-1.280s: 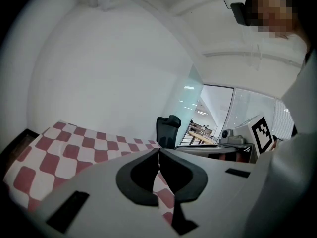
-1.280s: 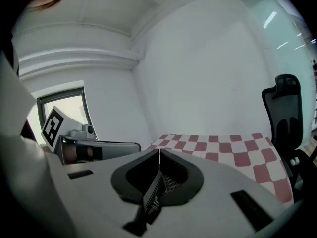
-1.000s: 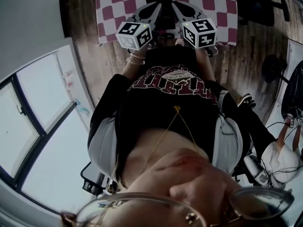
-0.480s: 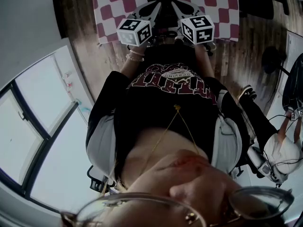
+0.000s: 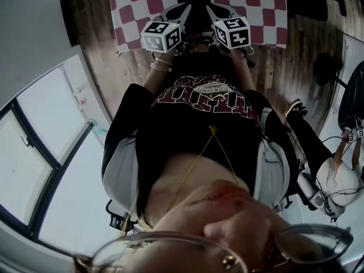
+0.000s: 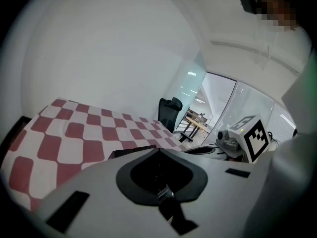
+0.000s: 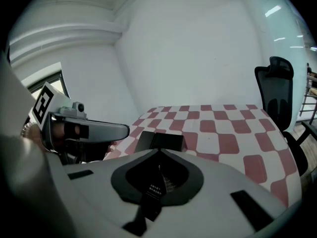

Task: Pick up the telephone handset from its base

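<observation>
Both grippers are hovering side by side over the near edge of the surface (image 7: 233,133), which is wearing a red-and-white checked cloth. The left gripper (image 6: 159,150) is clenched with nothing in it, and the right gripper (image 7: 159,150) is clenched and empty too. Just beyond their tips, near that edge, is lying what I am taking for the telephone (image 7: 161,141), a dark, flat, boxy shape. I cannot tell the handset from the base.

The danger, as I am judging it, is that clenched jaws coming down would be pushing the telephone instead of gripping it. The soft cloth could be sliding or wrinkling under it. The casing is looking smooth and hard, so a shallow grip may be slipping off.
</observation>
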A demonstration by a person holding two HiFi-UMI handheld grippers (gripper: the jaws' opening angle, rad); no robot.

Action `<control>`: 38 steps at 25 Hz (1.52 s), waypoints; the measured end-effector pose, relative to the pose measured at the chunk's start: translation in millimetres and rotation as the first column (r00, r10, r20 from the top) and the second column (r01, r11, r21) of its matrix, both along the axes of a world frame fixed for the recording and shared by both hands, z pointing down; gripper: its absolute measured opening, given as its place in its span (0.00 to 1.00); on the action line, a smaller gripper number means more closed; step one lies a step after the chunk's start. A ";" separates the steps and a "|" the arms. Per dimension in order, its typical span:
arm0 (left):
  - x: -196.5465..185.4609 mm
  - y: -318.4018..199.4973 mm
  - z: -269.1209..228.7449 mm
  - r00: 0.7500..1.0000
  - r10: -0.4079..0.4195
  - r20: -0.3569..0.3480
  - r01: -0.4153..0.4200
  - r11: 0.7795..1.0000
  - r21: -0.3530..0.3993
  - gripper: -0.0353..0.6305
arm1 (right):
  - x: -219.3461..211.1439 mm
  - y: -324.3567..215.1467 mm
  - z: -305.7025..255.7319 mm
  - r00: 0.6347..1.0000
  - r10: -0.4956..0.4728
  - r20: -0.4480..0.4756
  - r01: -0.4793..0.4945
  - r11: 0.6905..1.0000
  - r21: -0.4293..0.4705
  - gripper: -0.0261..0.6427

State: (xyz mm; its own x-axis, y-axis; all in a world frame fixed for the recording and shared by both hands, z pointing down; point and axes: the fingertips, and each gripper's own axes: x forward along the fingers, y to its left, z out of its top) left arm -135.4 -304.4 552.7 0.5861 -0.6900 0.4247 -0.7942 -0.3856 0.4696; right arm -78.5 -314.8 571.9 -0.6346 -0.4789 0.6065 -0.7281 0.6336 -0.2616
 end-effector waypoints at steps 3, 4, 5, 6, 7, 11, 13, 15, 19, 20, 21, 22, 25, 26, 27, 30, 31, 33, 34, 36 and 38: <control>-1.4 0.4 7.3 1.000 0.001 0.007 -0.001 1.000 -0.015 0.07 | 0.2 1.7 8.8 1.000 -0.003 -0.009 0.002 1.000 -0.020 0.07; -1.8 1.1 9.9 1.000 0.001 0.007 -0.001 1.000 -0.021 0.07 | 0.3 2.5 11.9 1.000 -0.003 -0.013 0.003 1.000 -0.028 0.07; -2.3 1.9 12.5 1.000 0.001 0.006 0.000 1.000 -0.027 0.07 | 0.2 3.5 15.2 1.000 -0.005 -0.018 0.005 0.999 -0.036 0.07; -2.8 2.8 15.2 1.000 0.001 0.007 0.000 0.999 -0.033 0.07 | 0.1 4.3 18.3 1.000 -0.009 -0.027 0.008 0.999 -0.041 0.07; -3.4 3.8 17.9 1.000 0.001 0.009 -0.001 0.999 -0.038 0.07 | -0.1 4.9 20.9 0.999 -0.012 -0.036 0.010 0.999 -0.045 0.07; -5.9 8.4 27.9 1.000 0.000 0.012 0.000 0.998 -0.063 0.07 | -0.4 6.1 29.8 0.998 -0.015 -0.063 0.012 0.998 -0.056 0.07; -7.0 10.5 30.1 1.000 0.005 0.020 -0.003 0.997 -0.075 0.07 | 0.1 7.3 35.2 0.996 -0.020 -0.082 0.015 0.998 -0.063 0.07; -8.8 11.9 33.2 1.000 0.006 0.028 -0.004 0.996 -0.086 0.07 | 0.5 8.0 40.1 0.994 -0.027 -0.107 0.020 0.998 -0.067 0.07; -15.8 14.6 41.8 0.999 -0.006 0.047 0.012 0.994 -0.112 0.07 | 3.5 8.4 50.6 0.985 -0.035 -0.167 0.022 0.997 -0.080 0.07; -18.1 14.9 43.3 0.999 -0.013 0.049 0.019 0.993 -0.115 0.07 | 4.1 8.5 52.7 0.983 -0.039 -0.181 0.024 0.996 -0.081 0.07; -20.7 15.0 44.5 0.999 -0.021 0.047 0.026 0.993 -0.118 0.07 | 4.1 8.6 54.2 0.980 -0.043 -0.192 0.028 0.996 -0.080 0.07; -23.4 14.9 45.6 0.999 -0.030 0.043 0.035 0.992 -0.120 0.07 | 3.6 8.7 55.1 0.979 -0.048 -0.200 0.032 0.996 -0.078 0.07; -32.1 13.9 49.0 0.998 -0.054 0.032 0.058 0.990 -0.128 0.07 | 2.4 8.3 56.1 0.974 -0.053 -0.220 0.038 0.997 -0.073 0.07; -34.4 13.9 50.5 0.998 -0.057 0.032 0.061 0.989 -0.133 0.07 | 2.5 8.1 56.2 0.972 -0.053 -0.228 0.038 0.997 -0.071 0.07; -36.1 14.3 52.4 0.998 -0.055 0.031 0.059 0.988 -0.139 0.07 | 2.7 7.9 56.3 0.970 -0.054 -0.237 0.039 0.997 -0.068 0.07; -39.8 17.3 59.5 0.999 -0.042 0.028 0.046 0.984 -0.170 0.07 | 1.8 6.9 55.5 0.961 -0.067 -0.269 0.057 0.997 -0.043 0.07; -41.3 18.1 61.6 0.999 -0.038 0.028 0.043 0.983 -0.177 0.07 | 1.6 7.3 55.6 0.958 -0.073 -0.279 0.064 0.997 -0.041 0.07; -43.5 19.4 65.1 0.999 -0.032 0.021 0.035 0.982 -0.188 0.07 | 2.2 8.7 56.5 0.952 -0.083 -0.294 0.073 0.996 -0.044 0.07; -43.6 20.2 66.9 1.000 -0.028 0.008 0.029 0.980 -0.195 0.07 | 2.5 8.7 56.8 0.951 -0.086 -0.297 0.076 0.996 -0.044 0.07; -42.3 21.8 71.3 1.000 -0.017 -0.027 0.011 0.977 -0.215 0.07 | 2.7 8.2 57.0 0.950 -0.088 -0.301 0.079 0.996 -0.043 0.07; -40.7 23.0 75.4 0.999 -0.007 -0.051 -0.005 0.974 -0.226 0.07 | 2.4 8.0 57.0 0.949 -0.091 -0.303 0.081 0.996 -0.043 0.07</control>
State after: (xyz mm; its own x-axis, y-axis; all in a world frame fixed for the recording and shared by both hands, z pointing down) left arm -176.0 -281.4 628.2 0.6103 -0.5805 0.5390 -0.7673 -0.2639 0.5845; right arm -76.1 -306.8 628.9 -0.4554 -0.4094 0.7906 -0.7191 0.6927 -0.0555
